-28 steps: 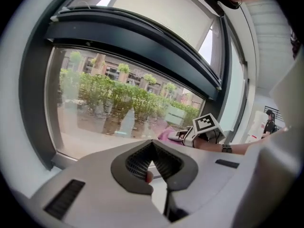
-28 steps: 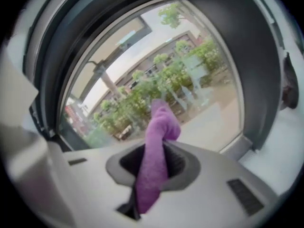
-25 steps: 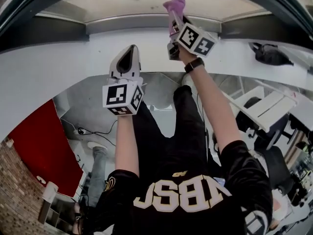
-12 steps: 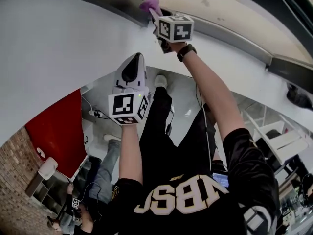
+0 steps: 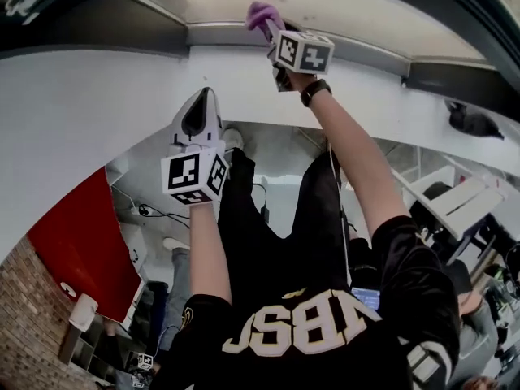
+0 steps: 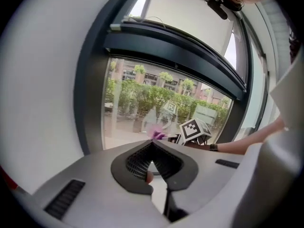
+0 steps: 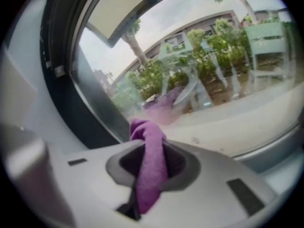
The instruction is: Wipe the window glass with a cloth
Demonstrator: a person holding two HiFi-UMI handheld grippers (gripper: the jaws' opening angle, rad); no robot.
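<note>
Outside the window glass (image 7: 228,103) are shrubs, pale paving and low buildings. The pane's dark frame (image 7: 90,94) runs down its left edge in the right gripper view.

My right gripper (image 5: 274,35) is clamped on the purple cloth (image 7: 147,137). The cloth's long axis runs along the jaws, so its bunched free end sticks out past the tips, straight toward the glass. That end sits low on the pane, close to the framed edge. A faint purple reflection shows in the glass just ahead of it, so I judge it very near the glass. The blur keeps me from telling whether it is pressed on or just off.

My left gripper (image 6: 153,148) has its jaws drawn together with nothing between them. In the head view it hangs well back from the glass, in front of the white wall (image 5: 97,104) beneath the pane. The right hand is plainly the nearer of the two, and the only one carrying anything that can wipe.

What the wiping turns on is this: the cloth points end-on at the glass, and the broad open run of pane stretches away from the frame to the cloth's right. I'd guess any stroke goes that way, with only the small bunched tip meeting the glass. Whether the pane is already wiped I cannot say; it shows some haze and reflections either way.
</note>
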